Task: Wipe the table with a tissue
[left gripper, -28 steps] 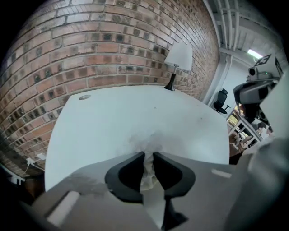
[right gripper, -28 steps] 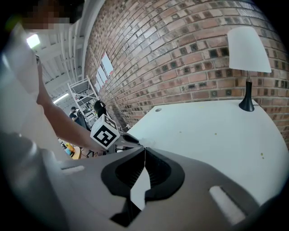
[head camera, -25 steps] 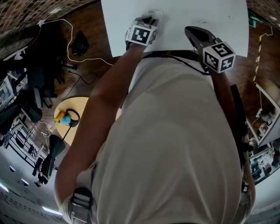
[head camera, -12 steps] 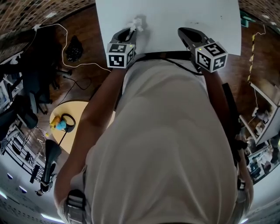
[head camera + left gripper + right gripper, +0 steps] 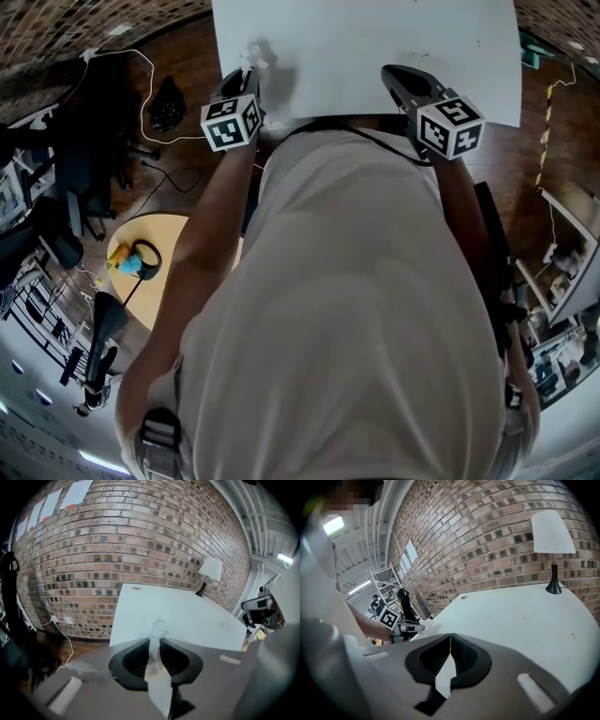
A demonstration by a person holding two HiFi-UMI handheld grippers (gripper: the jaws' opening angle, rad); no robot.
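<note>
In the head view, your left tool [image 5: 246, 75] is over the near left corner of the white surface [image 5: 366, 42]. The tissue [image 5: 255, 52] sticks out beyond the tool's tips and casts a soft shadow on the white top. From here you cannot tell whether the tissue touches the surface. Your right tool [image 5: 394, 75] is over the near edge further right, well apart from the left one. Both marker cubes face up towards you. A thin white cable [image 5: 150, 70] trails across the wooden floor to the left.

In the left gripper view, your left tool [image 5: 153, 644] is clamped on the tissue [image 5: 157, 632]. The thin white strip is pinched between the two dark jaws, with a crumpled tuft above the tips and a flat tail hanging towards the camera. Past the tuft, the surface [image 5: 197, 616] runs up to the brick wall [image 5: 131, 536]. A white-shaded lamp [image 5: 210, 571] stands at the far right corner.

In the right gripper view, your right tool [image 5: 450, 637] has its jaws together at the tips, and nothing is between them. The surface [image 5: 525, 616] lies ahead, bare apart from a few small specks. The lamp [image 5: 553, 541] stands at its far edge against the brick wall [image 5: 487, 531]. At the left edge you can see your left tool [image 5: 405, 627] holding the tissue [image 5: 429, 626] at the surface's corner.
</note>
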